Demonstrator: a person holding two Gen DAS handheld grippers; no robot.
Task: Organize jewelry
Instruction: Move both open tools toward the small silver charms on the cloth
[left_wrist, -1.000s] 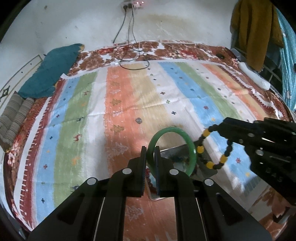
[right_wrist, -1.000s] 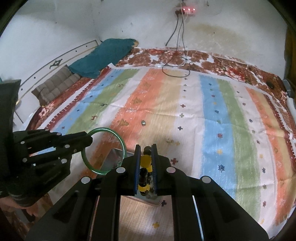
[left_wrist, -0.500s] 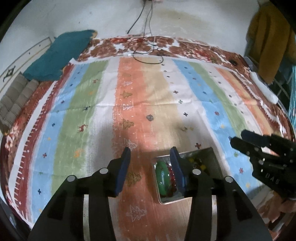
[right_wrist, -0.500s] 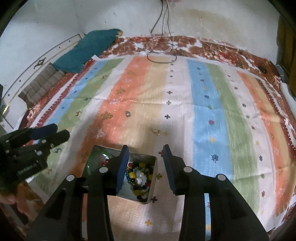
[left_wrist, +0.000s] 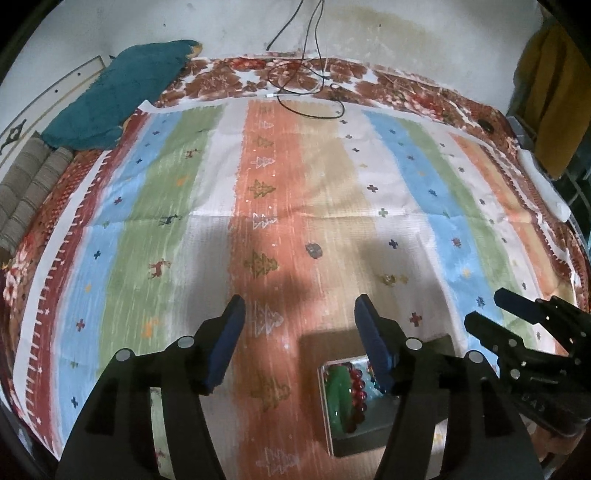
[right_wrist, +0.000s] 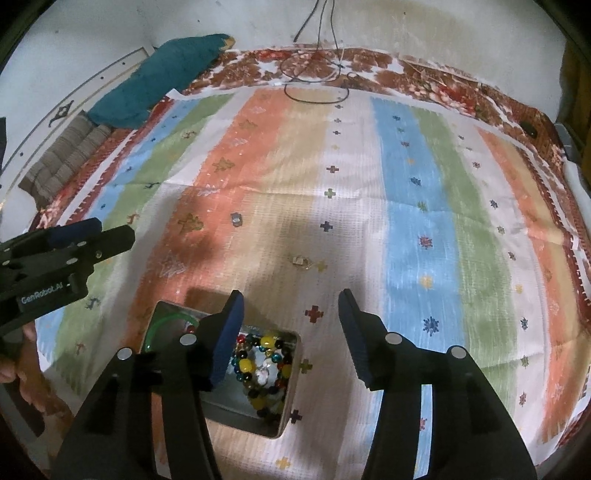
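A metal tin (left_wrist: 364, 441) lies on the striped cloth near its front edge, also in the right wrist view (right_wrist: 291, 373). In it lie a green bangle (left_wrist: 339, 395), a red bead string (left_wrist: 357, 391) and a yellow-and-black bead bracelet (right_wrist: 264, 360). My left gripper (left_wrist: 299, 325) is open and empty above the cloth, just behind and left of the tin. My right gripper (right_wrist: 291, 314) is open and empty above the tin's far right edge. A small grey piece (left_wrist: 314, 250) and a small pale piece (right_wrist: 300, 261) lie on the cloth beyond the tin.
A teal cloth (left_wrist: 122, 99) and folded grey fabric (left_wrist: 26, 192) lie at the far left. Black cables (left_wrist: 306, 85) trail from the wall onto the bed. A white object (left_wrist: 543, 188) lies at the right edge, by a hanging yellow garment (left_wrist: 554, 92).
Both grippers opened: the green bangle and the bead bracelet dropped into the tin. Both grippers have since opened wider and drawn back.
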